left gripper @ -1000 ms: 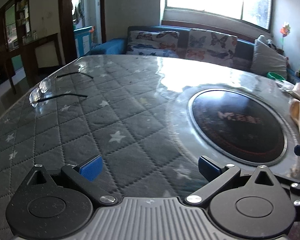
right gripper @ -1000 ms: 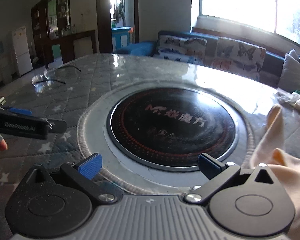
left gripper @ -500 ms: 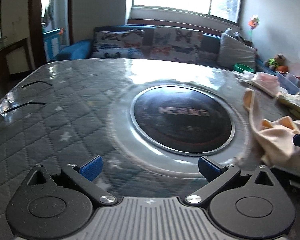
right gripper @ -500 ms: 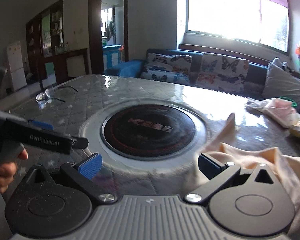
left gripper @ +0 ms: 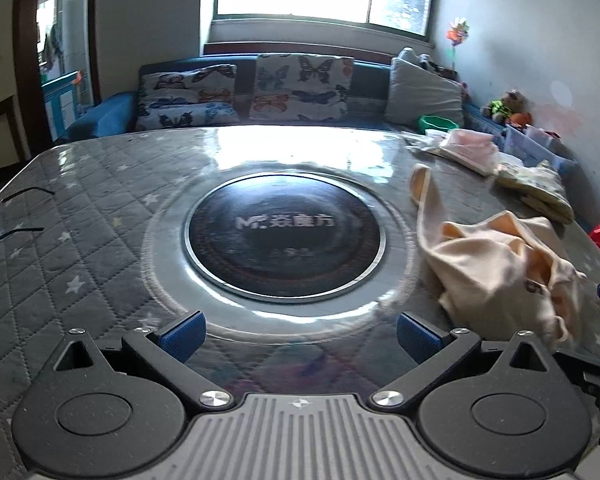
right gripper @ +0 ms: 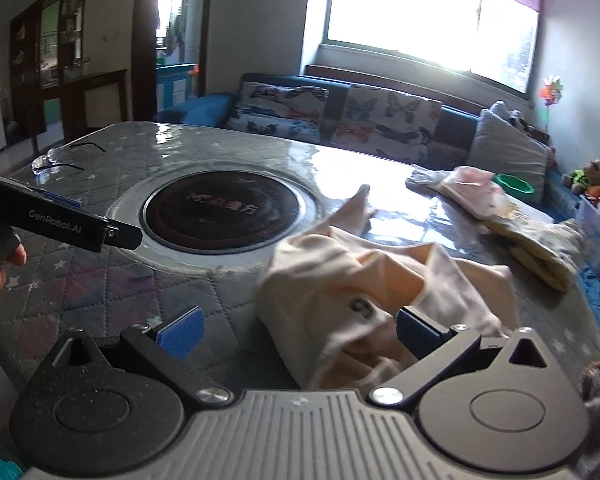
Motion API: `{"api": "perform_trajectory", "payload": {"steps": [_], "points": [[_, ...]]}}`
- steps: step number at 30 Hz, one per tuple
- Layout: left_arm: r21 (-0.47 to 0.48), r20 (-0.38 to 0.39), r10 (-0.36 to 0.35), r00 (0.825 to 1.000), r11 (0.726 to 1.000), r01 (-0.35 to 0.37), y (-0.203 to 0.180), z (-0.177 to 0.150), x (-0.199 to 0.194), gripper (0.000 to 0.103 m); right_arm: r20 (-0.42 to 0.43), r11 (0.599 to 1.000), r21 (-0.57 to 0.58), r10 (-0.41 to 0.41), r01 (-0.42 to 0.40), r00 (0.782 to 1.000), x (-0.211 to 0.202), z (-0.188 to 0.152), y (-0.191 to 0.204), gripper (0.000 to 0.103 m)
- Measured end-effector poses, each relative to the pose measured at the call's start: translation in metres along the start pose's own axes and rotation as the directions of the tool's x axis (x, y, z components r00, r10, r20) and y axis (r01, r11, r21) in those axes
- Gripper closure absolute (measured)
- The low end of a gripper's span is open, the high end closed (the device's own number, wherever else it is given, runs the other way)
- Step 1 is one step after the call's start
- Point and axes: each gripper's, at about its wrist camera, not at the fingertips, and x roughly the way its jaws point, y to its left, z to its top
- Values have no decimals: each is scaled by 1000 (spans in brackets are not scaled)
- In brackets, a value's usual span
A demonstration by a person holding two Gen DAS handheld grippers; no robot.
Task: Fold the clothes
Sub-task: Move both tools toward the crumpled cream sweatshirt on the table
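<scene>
A crumpled peach garment (left gripper: pixel 496 268) lies on the quilted table to the right of the round cooktop; it also shows in the right wrist view (right gripper: pixel 364 284). My left gripper (left gripper: pixel 300 336) is open and empty, over the table's near edge in front of the cooktop. My right gripper (right gripper: pixel 298 330) is open, with the garment's near folds lying between and against its right finger. The left gripper's body (right gripper: pixel 60 224) shows at the left of the right wrist view.
A round black cooktop (left gripper: pixel 282 240) is set in the table's middle. Glasses (right gripper: pixel 60 158) lie at the far left. Other clothes (left gripper: pixel 472 150) and a yellow patterned piece (left gripper: pixel 536 190) lie at the far right. A sofa stands behind the table.
Both grippers have swung to the right. The peach garment has come into fuller view and now lies close in front of the right gripper.
</scene>
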Motion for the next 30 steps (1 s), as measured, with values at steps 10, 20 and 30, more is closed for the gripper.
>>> {"api": "perform_trajectory", "payload": {"steps": [10, 20, 30], "points": [[75, -13, -48, 999, 996, 48, -35, -10, -17, 0, -42, 998, 34, -54, 56, 998, -30, -22, 1, 0], [122, -55, -60, 997, 990, 66, -50, -22, -20, 0, -76, 997, 67, -39, 44, 996, -39, -35, 10, 0], [133, -91, -78, 993, 987, 90, -55, -26, -16, 0, -77, 998, 42, -46, 49, 996, -37, -31, 21, 0]]}}
